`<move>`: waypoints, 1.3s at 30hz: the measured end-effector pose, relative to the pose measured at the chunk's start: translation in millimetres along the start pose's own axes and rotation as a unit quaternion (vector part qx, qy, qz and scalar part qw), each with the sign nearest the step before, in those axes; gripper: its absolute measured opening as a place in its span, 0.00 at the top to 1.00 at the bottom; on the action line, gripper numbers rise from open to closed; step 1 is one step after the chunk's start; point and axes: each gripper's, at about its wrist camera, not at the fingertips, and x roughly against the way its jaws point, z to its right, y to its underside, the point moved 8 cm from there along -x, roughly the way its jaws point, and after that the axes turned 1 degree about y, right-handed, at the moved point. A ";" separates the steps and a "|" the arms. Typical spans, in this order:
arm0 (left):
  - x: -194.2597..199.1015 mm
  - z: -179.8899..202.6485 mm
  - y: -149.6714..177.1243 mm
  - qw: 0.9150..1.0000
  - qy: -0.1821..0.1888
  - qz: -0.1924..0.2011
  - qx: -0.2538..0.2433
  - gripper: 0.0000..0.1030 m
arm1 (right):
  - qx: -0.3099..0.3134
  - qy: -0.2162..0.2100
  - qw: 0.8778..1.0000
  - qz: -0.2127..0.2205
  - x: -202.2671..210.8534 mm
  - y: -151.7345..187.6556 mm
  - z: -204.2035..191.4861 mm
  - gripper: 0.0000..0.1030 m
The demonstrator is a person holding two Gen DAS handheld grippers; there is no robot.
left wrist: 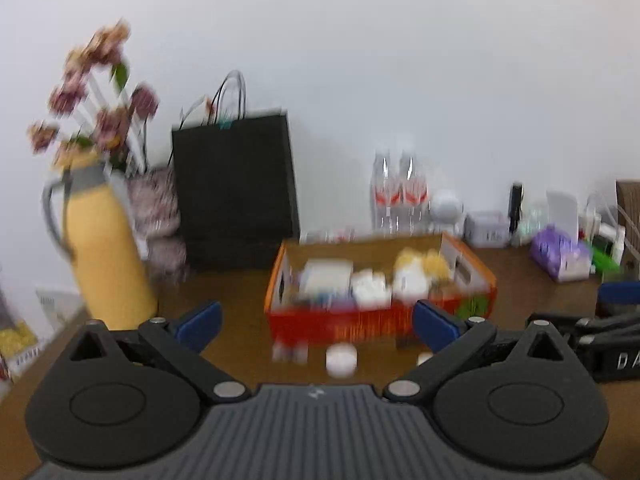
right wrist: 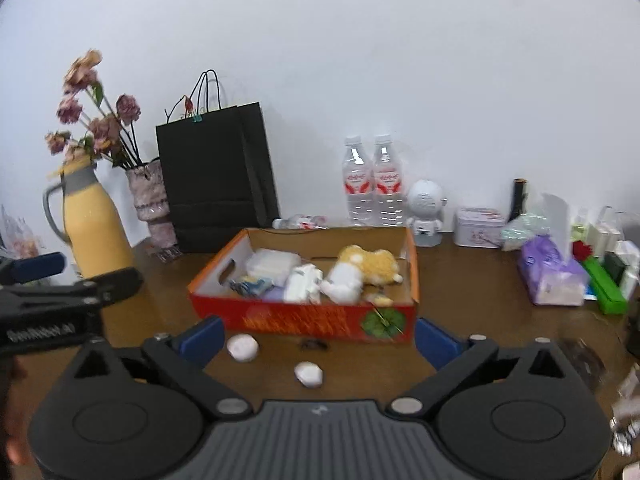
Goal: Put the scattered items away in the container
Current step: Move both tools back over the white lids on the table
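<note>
White letters "DA" stand on the black side of the right hand-held gripper (left wrist: 618, 312), cut off at the right edge of the left wrist view. In the right wrist view, a white line of print runs along the black body of the left hand-held gripper (right wrist: 40, 268) at the left edge; it is too blurred to read for certain. The two water bottles (right wrist: 370, 180) at the back edge of the table (right wrist: 480, 312) carry red-and-white labels whose print is too small to read. The small tin (right wrist: 479, 227) near the table's back edge bears unreadable markings.
</note>
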 end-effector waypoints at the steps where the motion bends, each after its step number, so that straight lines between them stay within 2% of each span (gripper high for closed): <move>1: -2.2 0.5 22.7 1.000 0.007 -0.015 0.005 0.00 | 0.000 0.010 1.000 -0.001 -0.5 17.9 2.5 0.00; 4: -16.6 6.4 79.3 0.997 0.041 -0.072 0.002 0.00 | -0.009 0.025 0.999 -0.026 -10.1 66.8 7.2 0.00; 6: -25.1 8.4 102.1 0.993 0.053 -0.105 0.004 0.00 | -0.013 0.027 0.998 -0.049 -20.5 92.8 5.6 0.00; 8: -27.9 9.5 114.6 0.991 0.064 -0.113 0.009 0.00 | -0.009 0.029 0.997 -0.072 -30.1 110.3 2.4 0.00; 14: -37.7 6.6 129.3 0.989 0.062 -0.131 0.025 0.00 | 0.016 0.039 0.993 -0.112 -42.3 146.1 -9.6 0.00; 22: -45.8 5.2 141.9 0.988 0.061 -0.140 0.031 0.00 | 0.016 0.047 0.993 -0.105 -46.2 151.7 -9.3 0.00; 39: -47.8 6.5 143.5 0.988 0.047 -0.147 0.017 0.00 | 0.014 0.052 0.993 -0.106 -49.3 149.8 -7.0 0.00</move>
